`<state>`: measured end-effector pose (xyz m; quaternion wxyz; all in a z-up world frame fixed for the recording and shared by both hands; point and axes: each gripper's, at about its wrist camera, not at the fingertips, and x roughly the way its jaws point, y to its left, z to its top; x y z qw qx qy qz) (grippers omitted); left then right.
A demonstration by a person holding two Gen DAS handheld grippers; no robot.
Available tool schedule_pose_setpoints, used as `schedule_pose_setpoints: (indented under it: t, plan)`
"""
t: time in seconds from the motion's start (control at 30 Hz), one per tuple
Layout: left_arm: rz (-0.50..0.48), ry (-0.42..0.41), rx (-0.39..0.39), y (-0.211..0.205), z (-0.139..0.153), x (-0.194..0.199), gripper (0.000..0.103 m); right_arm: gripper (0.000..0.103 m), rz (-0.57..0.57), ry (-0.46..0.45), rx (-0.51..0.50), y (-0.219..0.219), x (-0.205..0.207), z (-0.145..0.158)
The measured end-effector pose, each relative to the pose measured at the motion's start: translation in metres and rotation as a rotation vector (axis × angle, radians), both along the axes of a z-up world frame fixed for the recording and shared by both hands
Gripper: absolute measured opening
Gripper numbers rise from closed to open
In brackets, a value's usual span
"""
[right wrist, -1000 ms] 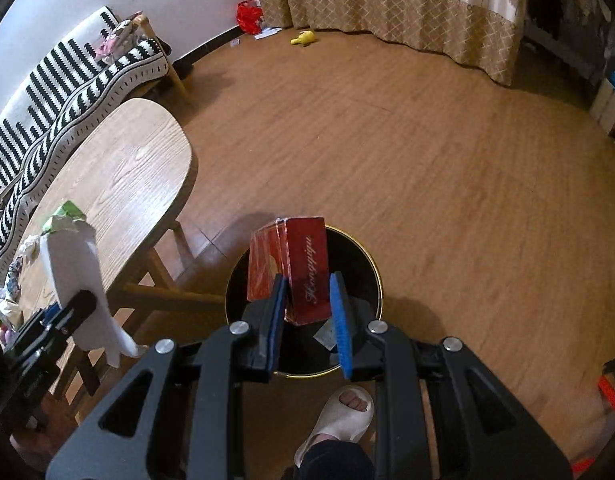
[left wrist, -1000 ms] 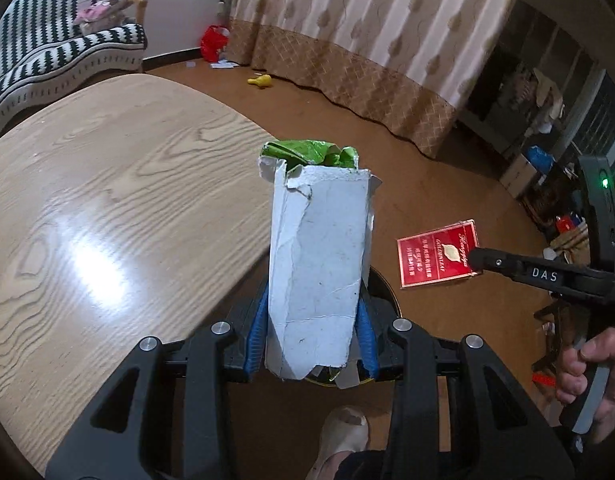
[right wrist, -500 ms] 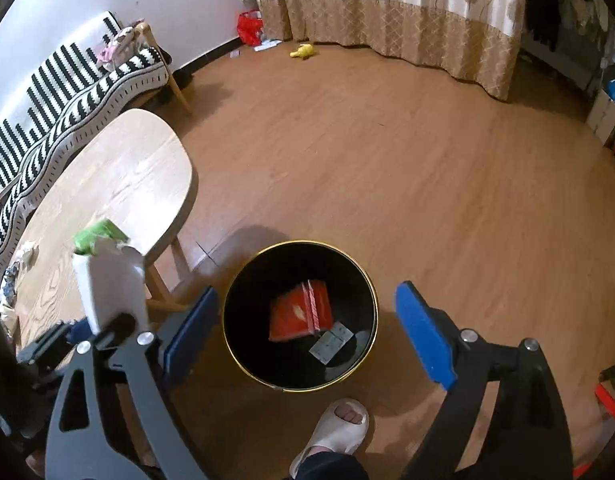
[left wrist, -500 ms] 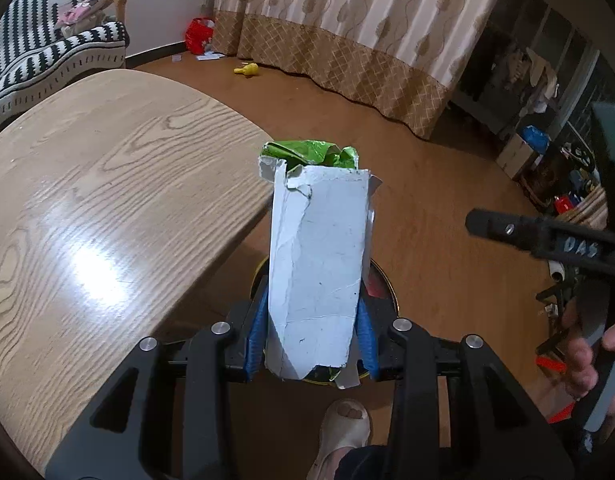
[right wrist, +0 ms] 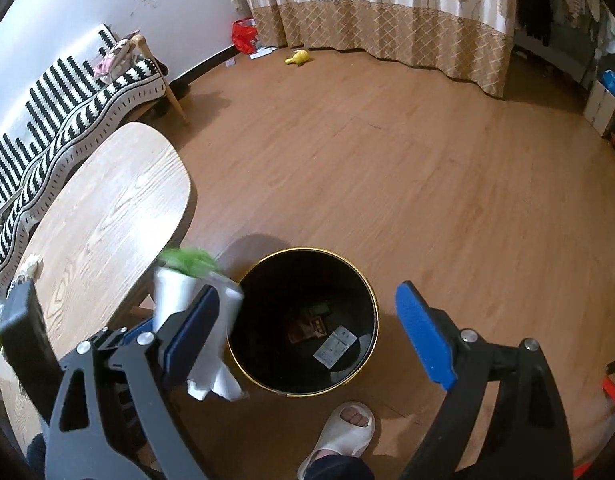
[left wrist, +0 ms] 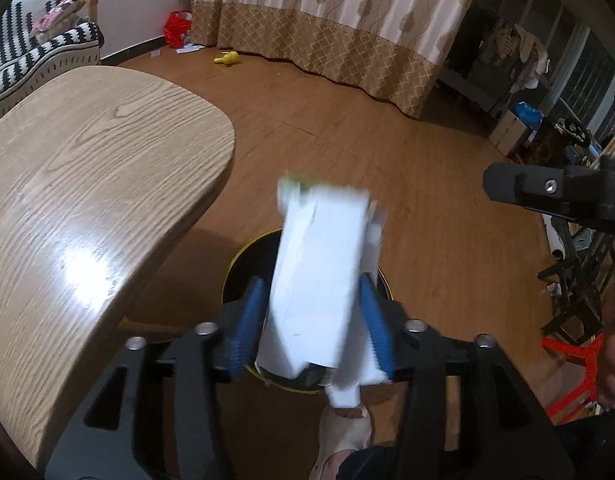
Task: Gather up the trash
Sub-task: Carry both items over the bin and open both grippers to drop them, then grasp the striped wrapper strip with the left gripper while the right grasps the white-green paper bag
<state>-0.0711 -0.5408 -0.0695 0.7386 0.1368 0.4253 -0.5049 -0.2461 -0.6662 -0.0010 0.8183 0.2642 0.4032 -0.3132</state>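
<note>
My left gripper (left wrist: 311, 320) has its blue pads parted a little; the white carton (left wrist: 319, 276) with green scrap at its top sits blurred and tilted between them, above the black gold-rimmed bin (left wrist: 237, 260). In the right wrist view the carton (right wrist: 179, 292) hangs at the bin's (right wrist: 371, 300) left edge. My right gripper (right wrist: 307, 332) is open wide and empty above the bin. A red packet (right wrist: 307, 328) and a paper slip (right wrist: 334, 346) lie inside the bin.
An oval wooden table (left wrist: 87, 200) stands left of the bin, also in the right wrist view (right wrist: 103, 224). The person's sandalled foot (right wrist: 343, 428) is just in front of the bin. A striped sofa (right wrist: 59, 112) lies beyond the table. Curtains (left wrist: 327, 24) and clutter line the far wall.
My right gripper let the red packet drop into the bin and stays open. My left gripper moved off the table over the bin, and the carton now tilts loose between parted pads.
</note>
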Motion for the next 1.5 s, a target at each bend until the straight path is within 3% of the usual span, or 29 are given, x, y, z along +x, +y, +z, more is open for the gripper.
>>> schedule_pose_setpoints:
  t: [0.2,0.37,0.43,0.63,0.77,0.9,1.07,1.2,1.33,1.5]
  plan:
    - [0.021,0.009,-0.006,0.004,0.002,0.005,0.061,0.087,0.004,-0.006,-0.003,0.003,0.0,0.0]
    - [0.078,-0.025,-0.038,0.034,0.022,0.016,0.088,0.087,0.036,-0.024,-0.009,0.014,0.015,0.005]
    - [0.127,-0.053,-0.053,0.055,0.031,0.025,0.092,0.087,0.063,-0.033,-0.016,0.023,0.028,0.009]
    - [0.34,-0.065,-0.052,0.152,0.054,0.075,0.092,0.087,0.215,-0.087,-0.011,0.076,0.099,0.02]
    - [0.501,-0.134,-0.028,0.23,0.07,0.102,0.092,0.087,0.383,-0.114,-0.036,0.14,0.16,0.031]
    - [0.642,-0.202,0.003,0.31,0.082,0.117,0.092,0.087,0.551,-0.128,0.005,0.211,0.217,0.03]
    - [0.795,-0.182,0.035,0.406,0.08,0.132,0.092,0.087,0.74,-0.146,0.033,0.298,0.265,0.027]
    - [0.888,-0.174,0.062,0.468,0.075,0.137,0.092,0.087,0.826,-0.147,0.037,0.351,0.292,0.02]
    - [0.925,-0.155,0.092,0.502,0.066,0.143,0.092,0.087,0.873,-0.136,0.047,0.387,0.312,0.01]
    - [0.92,-0.123,0.134,0.518,0.048,0.15,0.092,0.087,0.908,-0.111,0.056,0.408,0.327,-0.004]
